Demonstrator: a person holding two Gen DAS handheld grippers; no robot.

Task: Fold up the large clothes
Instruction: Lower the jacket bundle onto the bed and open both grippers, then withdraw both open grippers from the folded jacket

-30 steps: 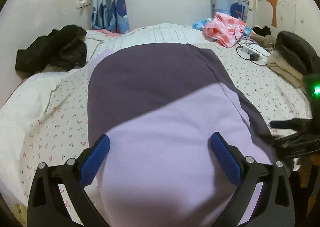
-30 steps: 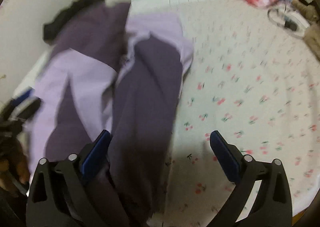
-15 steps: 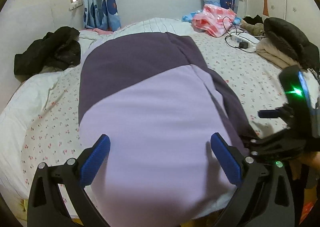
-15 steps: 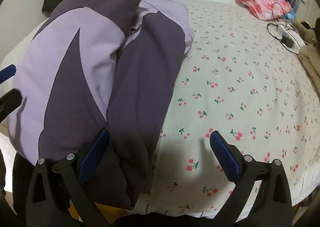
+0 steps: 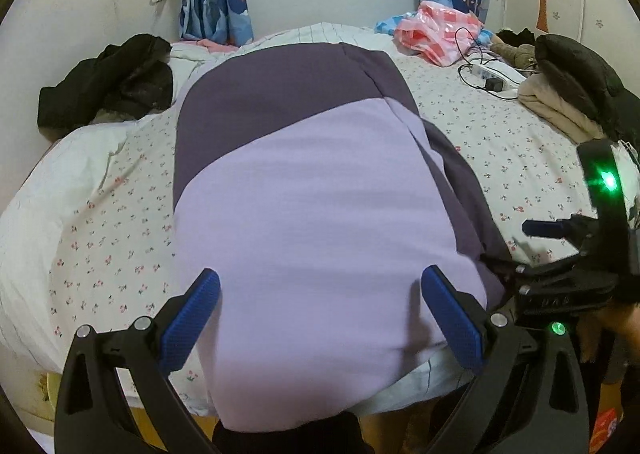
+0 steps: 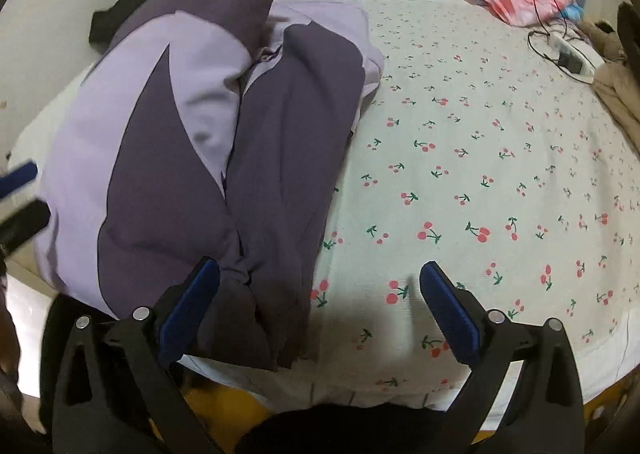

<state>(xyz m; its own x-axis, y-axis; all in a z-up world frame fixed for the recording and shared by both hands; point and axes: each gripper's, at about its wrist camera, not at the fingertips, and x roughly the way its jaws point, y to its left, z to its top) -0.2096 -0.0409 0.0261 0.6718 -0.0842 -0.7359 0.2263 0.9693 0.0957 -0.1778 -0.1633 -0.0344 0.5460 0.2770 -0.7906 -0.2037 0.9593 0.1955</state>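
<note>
Since a moment ago the right gripper (image 6: 318, 304) has pulled back toward the bed's near edge, jaws wide and empty like those of the left gripper (image 5: 320, 314). The padded lilac-and-purple jacket (image 5: 312, 189) lies lengthwise on the cherry-print sheet (image 6: 480, 173). Both soft, puffy sides seem folded inward, its smooth back uppermost on the left; folding end to end looks still undone.

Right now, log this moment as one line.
left gripper: open, over purple garment | right gripper: open, at garment's edge | garment: folded lengthwise on bed
</note>
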